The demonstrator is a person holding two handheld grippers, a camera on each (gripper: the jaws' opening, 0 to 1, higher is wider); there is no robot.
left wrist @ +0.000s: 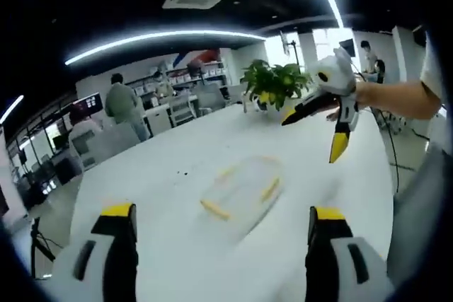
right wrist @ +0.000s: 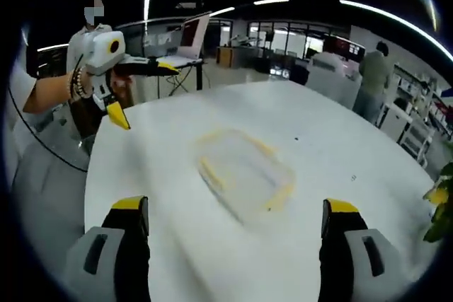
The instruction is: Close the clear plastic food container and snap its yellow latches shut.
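With both the left gripper (left wrist: 221,235) and the right gripper (right wrist: 237,235) hanging wide open above the white table (right wrist: 368,175), the approach step is in hand, the blurred clear container (right wrist: 244,175) lying ahead between their jaws, so next they must descend onto its yellow latches (left wrist: 214,209).

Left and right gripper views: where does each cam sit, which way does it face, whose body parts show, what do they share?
Left gripper view: rides the left gripper, jaws apart, looking down over the white table at the blurred clear container, toward a potted plant; the right gripper and the person's forearm enter from the right.
Right gripper view: rides the right gripper, jaws apart, facing the container from the opposite side; the left gripper and a braceleted wrist enter from the left.
Shared: table, container, each other's gripper.
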